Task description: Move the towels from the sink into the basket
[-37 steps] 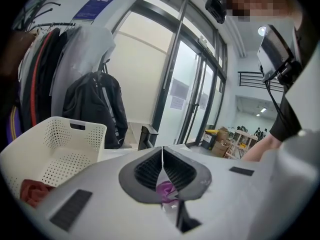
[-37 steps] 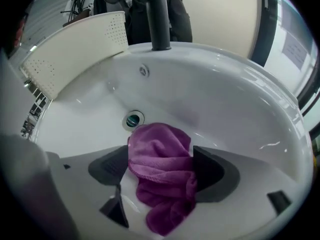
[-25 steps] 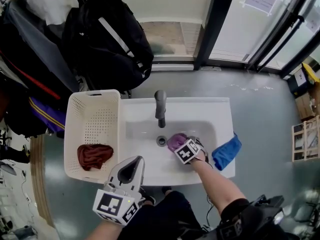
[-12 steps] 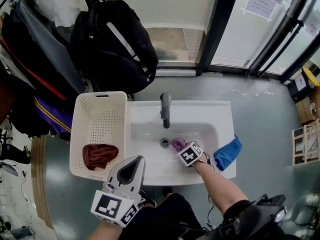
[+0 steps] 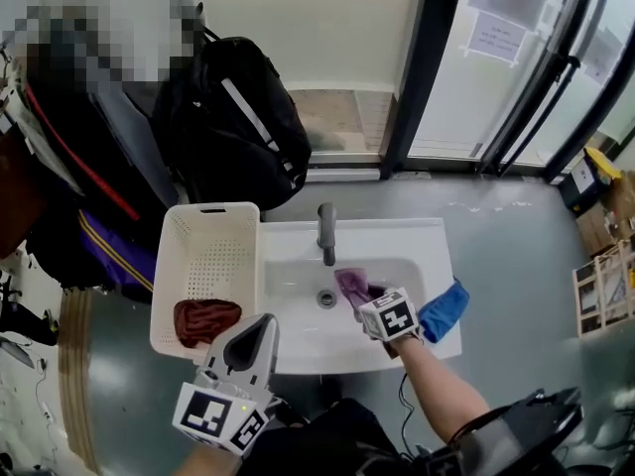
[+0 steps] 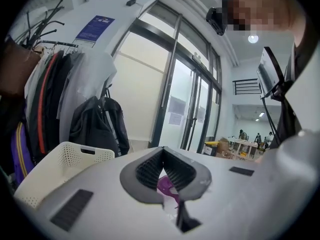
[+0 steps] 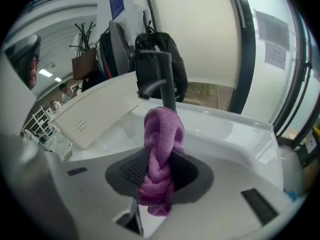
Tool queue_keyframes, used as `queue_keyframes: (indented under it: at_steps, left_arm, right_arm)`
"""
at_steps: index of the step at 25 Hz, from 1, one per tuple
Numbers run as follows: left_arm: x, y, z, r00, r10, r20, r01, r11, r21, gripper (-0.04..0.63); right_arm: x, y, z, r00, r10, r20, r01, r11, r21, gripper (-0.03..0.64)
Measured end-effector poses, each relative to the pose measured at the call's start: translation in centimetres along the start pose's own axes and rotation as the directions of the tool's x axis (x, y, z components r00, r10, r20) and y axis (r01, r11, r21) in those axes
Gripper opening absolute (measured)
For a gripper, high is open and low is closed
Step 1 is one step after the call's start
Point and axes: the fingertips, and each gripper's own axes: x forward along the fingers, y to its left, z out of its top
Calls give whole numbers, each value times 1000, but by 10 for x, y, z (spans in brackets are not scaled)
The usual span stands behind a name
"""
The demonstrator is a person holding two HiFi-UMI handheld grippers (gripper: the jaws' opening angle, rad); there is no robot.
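Observation:
A purple towel (image 5: 349,282) hangs above the white sink (image 5: 298,350), with my right gripper (image 5: 369,297) shut on it. In the right gripper view the towel (image 7: 162,126) is bunched between the pads, and the jaws have just closed on it. A blue towel (image 5: 444,310) lies on the sink's right rim. The white basket (image 5: 203,256) stands against the sink's left side and holds a dark red towel (image 5: 205,317). My left gripper (image 5: 263,322) hovers at the sink's front left edge, shut and with nothing in it (image 6: 162,151).
A dark faucet (image 5: 326,228) stands at the back of the sink, just behind the lifted towel. A black backpack (image 5: 233,117) and hanging clothes crowd the wall behind the basket. Glass doors (image 5: 496,58) are at the back right.
My right gripper has closed on the purple towel and lifted it up out of the sink bowl. The left gripper has risen a little.

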Motion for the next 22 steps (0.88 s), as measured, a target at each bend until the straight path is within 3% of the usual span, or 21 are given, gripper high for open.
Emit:
queue_keyframes:
  at_steps: [5, 10, 22]
  left_arm:
    - [-20, 9, 16, 998, 27, 55, -27, 1000, -7, 8]
    - [-36, 22, 30, 994, 55, 90, -55, 998, -1, 8]
    - [-83, 46, 50, 980, 107, 168, -109, 994, 2, 8]
  right_arm:
    - [-40, 21, 41, 992, 14, 129, -18, 999, 29, 118]
    - [-78, 45, 81, 975, 25, 222, -22, 1000, -15, 119]
    - [-120, 118, 147, 930, 127, 346, -85, 987, -133, 120]
